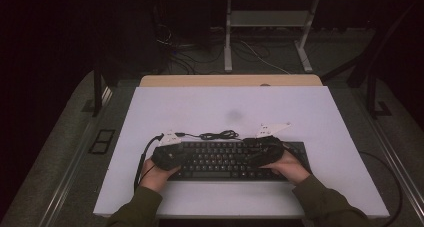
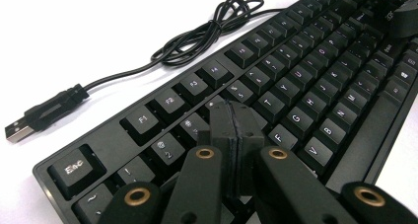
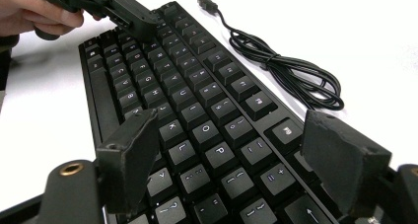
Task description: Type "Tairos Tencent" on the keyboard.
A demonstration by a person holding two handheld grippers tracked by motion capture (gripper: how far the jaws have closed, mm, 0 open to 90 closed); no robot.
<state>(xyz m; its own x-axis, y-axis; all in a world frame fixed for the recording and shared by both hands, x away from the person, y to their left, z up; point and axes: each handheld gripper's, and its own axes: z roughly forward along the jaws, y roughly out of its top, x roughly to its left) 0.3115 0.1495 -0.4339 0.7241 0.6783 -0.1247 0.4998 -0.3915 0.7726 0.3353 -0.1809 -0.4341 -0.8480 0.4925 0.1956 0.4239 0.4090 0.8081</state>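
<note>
High view, black rectangular plastic keyboard lying near the front edge of a white tabletop, left gripper over its left keys with jaws pressed together on nothing, right gripper over its right keys with jaws spread apart, coiled black cable just behind.

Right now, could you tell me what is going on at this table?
A person holds a gripper in each hand over a black keyboard lying on the white table. The left gripper has its jaws shut with nothing between them, its tip down at the keys near the number row. The right gripper hangs open above the keys at the other end, holding nothing. The keyboard's cable lies coiled behind it, and its USB plug is unplugged on the table.
</note>
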